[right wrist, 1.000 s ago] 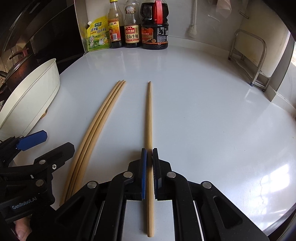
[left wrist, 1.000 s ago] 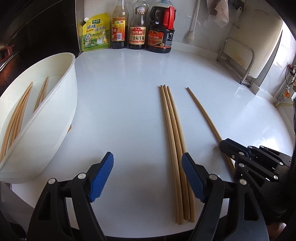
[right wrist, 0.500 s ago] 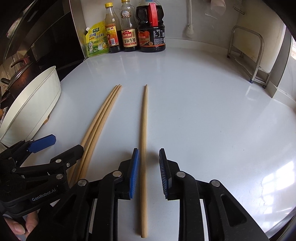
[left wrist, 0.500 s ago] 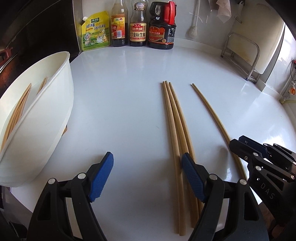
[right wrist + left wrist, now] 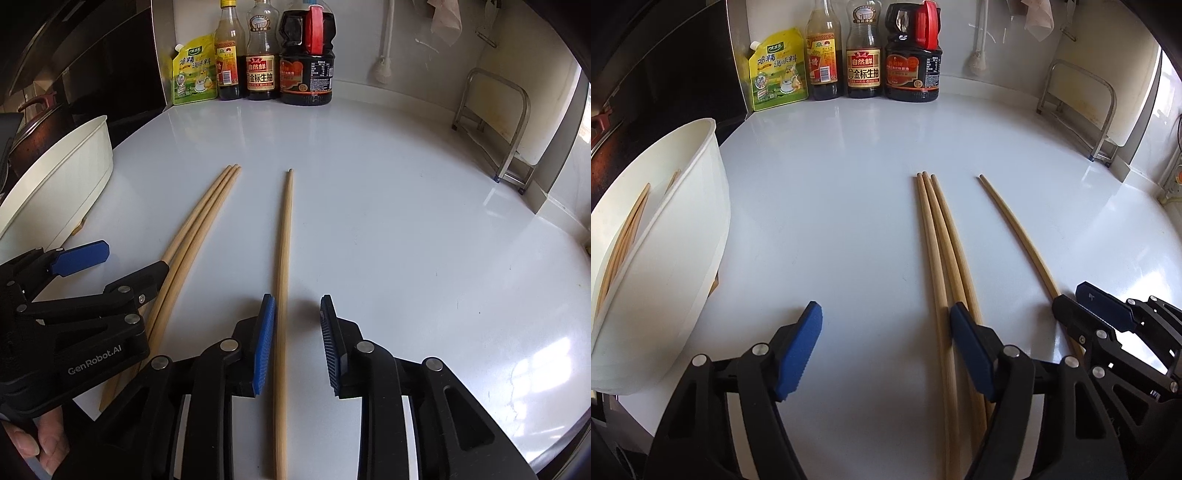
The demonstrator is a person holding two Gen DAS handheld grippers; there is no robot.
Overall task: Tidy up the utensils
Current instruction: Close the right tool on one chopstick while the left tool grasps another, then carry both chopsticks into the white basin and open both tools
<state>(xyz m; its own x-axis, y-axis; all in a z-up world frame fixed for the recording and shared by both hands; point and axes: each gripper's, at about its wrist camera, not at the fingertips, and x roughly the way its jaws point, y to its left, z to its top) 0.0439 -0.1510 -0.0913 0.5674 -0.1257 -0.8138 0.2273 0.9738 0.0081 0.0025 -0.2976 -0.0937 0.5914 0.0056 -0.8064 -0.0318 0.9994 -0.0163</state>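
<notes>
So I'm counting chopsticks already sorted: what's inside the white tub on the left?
In the left wrist view, the white tub holds several wooden chopsticks leaning along its inner wall. Its near wall hides the bottom, so an exact count isn't possible.

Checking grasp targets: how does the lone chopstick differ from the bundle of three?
The lone chopstick lies apart to the right; the bundle has three lying side by side, touching. The lone chopstick sits between the open right gripper pads; the bundle runs under the open left gripper, by its right pad. Both are long light wood, flat on the counter.
</notes>
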